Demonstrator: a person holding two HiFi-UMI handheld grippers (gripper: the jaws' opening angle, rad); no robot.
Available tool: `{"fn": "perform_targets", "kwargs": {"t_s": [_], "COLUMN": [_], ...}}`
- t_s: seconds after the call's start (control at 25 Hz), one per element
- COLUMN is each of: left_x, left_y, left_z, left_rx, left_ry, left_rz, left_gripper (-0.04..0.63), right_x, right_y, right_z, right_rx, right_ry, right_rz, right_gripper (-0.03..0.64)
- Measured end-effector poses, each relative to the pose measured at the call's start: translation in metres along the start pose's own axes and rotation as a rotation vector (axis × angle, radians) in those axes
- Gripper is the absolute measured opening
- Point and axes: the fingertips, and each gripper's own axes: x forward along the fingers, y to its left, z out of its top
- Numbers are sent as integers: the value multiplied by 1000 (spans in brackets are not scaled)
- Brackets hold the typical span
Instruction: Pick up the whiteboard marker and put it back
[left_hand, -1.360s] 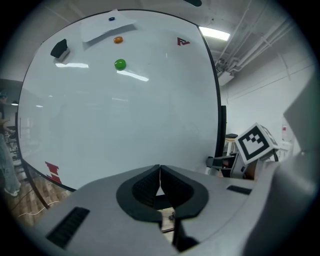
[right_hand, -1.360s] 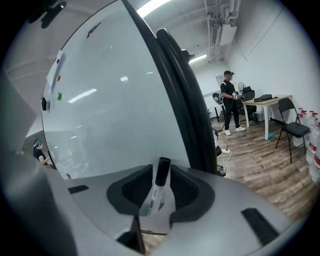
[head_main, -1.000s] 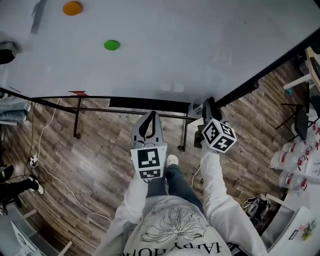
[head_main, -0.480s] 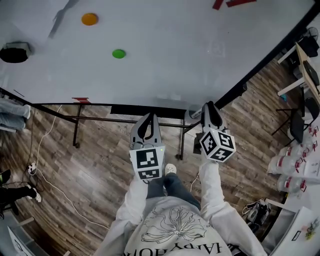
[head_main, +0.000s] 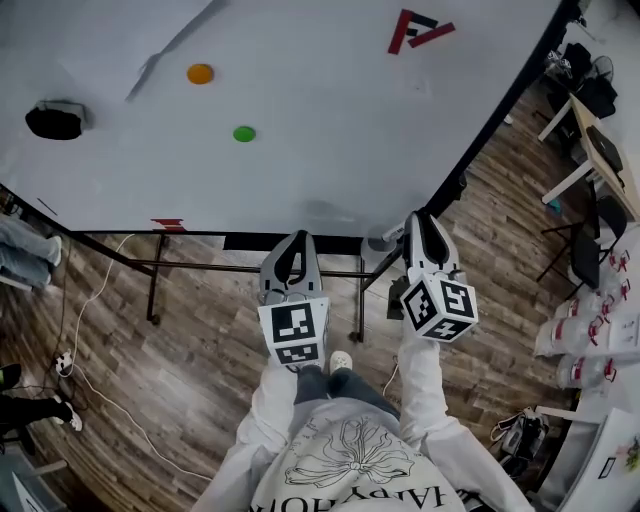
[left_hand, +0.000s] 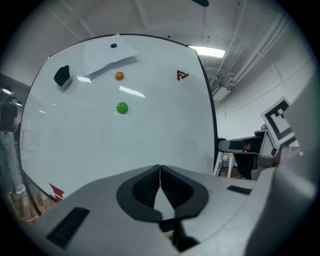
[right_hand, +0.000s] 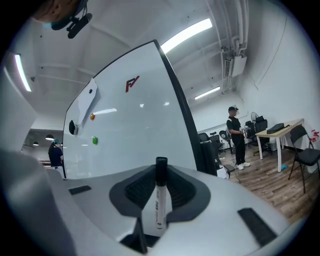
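One light, stiff, smooth marker (right_hand: 160, 200) sits clamped by its barrel in the right gripper (head_main: 425, 228), likely slippery under a loose pinch. The left gripper (left_hand: 159, 175) is closed and empty.

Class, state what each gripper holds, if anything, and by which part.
Right gripper: whiteboard marker, pinched near its black-capped end. Left gripper: nothing, jaws together.

Left tongs (left_hand: 160, 169), jaws pressed together, face a whiteboard (left_hand: 150, 135) bearing a green magnet (left_hand: 122, 107).
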Motion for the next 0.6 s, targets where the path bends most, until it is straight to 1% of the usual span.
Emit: {"fn": "perform_targets", "kwargs": {"t_s": [0.28,0.6], "left_x": [-11,-15], "left_y": [-3,-5], "left_z": [25,39], "left_rx": [15,27], "left_ry": [-56,-90], "left_rz": [-7,-14], "left_gripper": [7,7], "right_x": [-17,-23], "right_y": [8,10], "right_z": [33,45], "right_rx": [-12,-23], "right_ry": [-65,-91], "right_rz": [3,-4], "right_gripper": [63,63]}}
